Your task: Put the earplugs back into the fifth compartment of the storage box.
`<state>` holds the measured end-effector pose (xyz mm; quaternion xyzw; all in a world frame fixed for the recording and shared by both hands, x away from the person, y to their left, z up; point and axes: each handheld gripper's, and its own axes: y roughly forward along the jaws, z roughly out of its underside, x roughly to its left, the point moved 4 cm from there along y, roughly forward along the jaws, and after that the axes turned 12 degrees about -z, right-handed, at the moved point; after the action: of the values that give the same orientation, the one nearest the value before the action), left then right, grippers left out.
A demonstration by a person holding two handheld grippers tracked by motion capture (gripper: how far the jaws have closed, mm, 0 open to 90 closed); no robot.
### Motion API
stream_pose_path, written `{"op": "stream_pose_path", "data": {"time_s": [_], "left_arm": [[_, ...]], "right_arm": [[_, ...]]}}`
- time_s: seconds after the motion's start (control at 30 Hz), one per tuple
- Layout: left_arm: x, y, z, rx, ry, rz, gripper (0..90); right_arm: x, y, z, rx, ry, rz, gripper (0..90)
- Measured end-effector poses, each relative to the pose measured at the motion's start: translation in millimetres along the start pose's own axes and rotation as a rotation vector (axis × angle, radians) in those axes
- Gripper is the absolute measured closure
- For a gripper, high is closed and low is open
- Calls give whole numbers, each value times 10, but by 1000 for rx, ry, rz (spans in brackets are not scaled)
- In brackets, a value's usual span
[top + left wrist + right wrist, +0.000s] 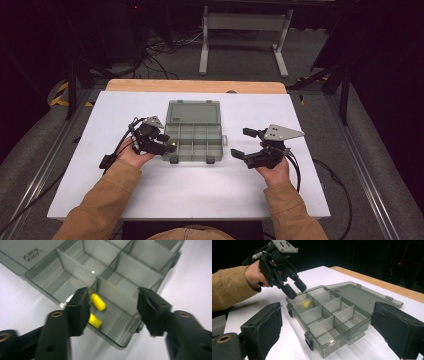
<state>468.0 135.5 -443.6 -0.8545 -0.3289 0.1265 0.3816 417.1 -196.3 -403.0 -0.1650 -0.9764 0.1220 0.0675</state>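
On the white tabletop [200, 190] lies a clear grey plastic compartment box [194, 134], lid open. The left tool [112, 307], jaws apart, hovers over its near-left compartment, where small yellow capsules [98, 302] lie. Light, smooth, likely to roll; best pinched across the middle. The right tool [245, 143] rests open.

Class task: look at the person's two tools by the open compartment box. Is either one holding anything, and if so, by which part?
Nothing is held. The left tool hangs open over the box, yellow capsules lying loose in a compartment below. The right tool is open and empty.
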Motion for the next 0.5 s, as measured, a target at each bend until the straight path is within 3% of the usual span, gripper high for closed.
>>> {"op": "stream_pose_path", "data": {"time_s": [0.07,0.1,0.13,0.23,0.33,0.5], "left_arm": [[5,-58,-11,-39,-10,39,355],[5,-58,-11,-39,-10,39,316],[12,-115,-21,-75,-21,65,316],[34,-211,-17,-94,-16,58,172],[52,-282,-8,-102,-12,50,152],[112,-397,8,-117,-43,53,205]], "right_arm": [[-2,4,1,7,-2,4,110],[-2,4,1,7,-2,4,110],[-3,7,3,10,-3,4,124],[-18,36,6,51,-12,12,187],[-31,59,-16,98,-12,16,231],[-63,117,-67,175,-12,43,464]]}}
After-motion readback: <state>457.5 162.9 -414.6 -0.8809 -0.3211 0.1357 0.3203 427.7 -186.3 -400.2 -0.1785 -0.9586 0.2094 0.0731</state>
